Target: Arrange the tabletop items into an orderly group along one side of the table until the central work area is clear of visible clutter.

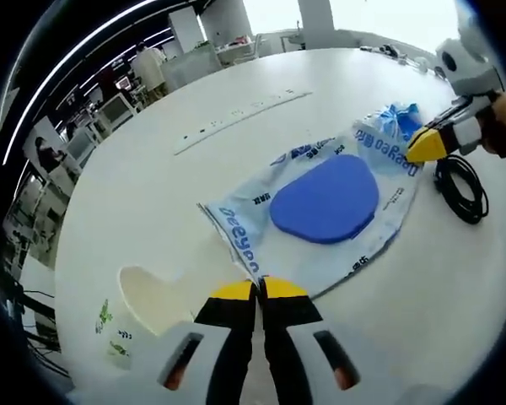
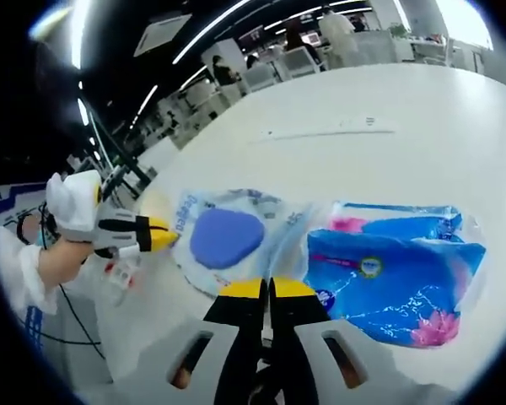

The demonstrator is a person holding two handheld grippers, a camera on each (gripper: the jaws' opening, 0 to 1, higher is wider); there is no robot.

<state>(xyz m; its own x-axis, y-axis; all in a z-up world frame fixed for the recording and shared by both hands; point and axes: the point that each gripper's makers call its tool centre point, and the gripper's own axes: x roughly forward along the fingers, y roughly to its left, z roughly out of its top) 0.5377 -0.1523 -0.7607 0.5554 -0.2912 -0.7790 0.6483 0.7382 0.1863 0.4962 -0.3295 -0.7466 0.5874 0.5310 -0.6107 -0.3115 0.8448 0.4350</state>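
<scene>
Left tongs [image 1: 260,291] and right tongs [image 2: 268,289], each pressed together on opposite edges of limp, light plastic bag [image 1: 379,215]; grip edges.

Left gripper view: plastic bag [image 1: 320,215] lies flat on table [image 1: 152,177], mid-frame; flat pad [image 1: 327,198] lies inside bag, near its centre; left gripper [image 1: 260,288] sits at bag's near edge, jaws together; right gripper [image 1: 426,145] at bag's far right end; coiled cable [image 1: 460,187] on table just right of bag, below right gripper; long strip [image 1: 236,118] on table well behind bag; cup [image 1: 139,316] near table edge, left of left gripper.

Right gripper view: bag w/ pad [image 2: 228,236] lies left; tissue pack [image 2: 392,266] just right of it, touching/overlapping; strip [image 2: 329,131] behind both.
</scene>
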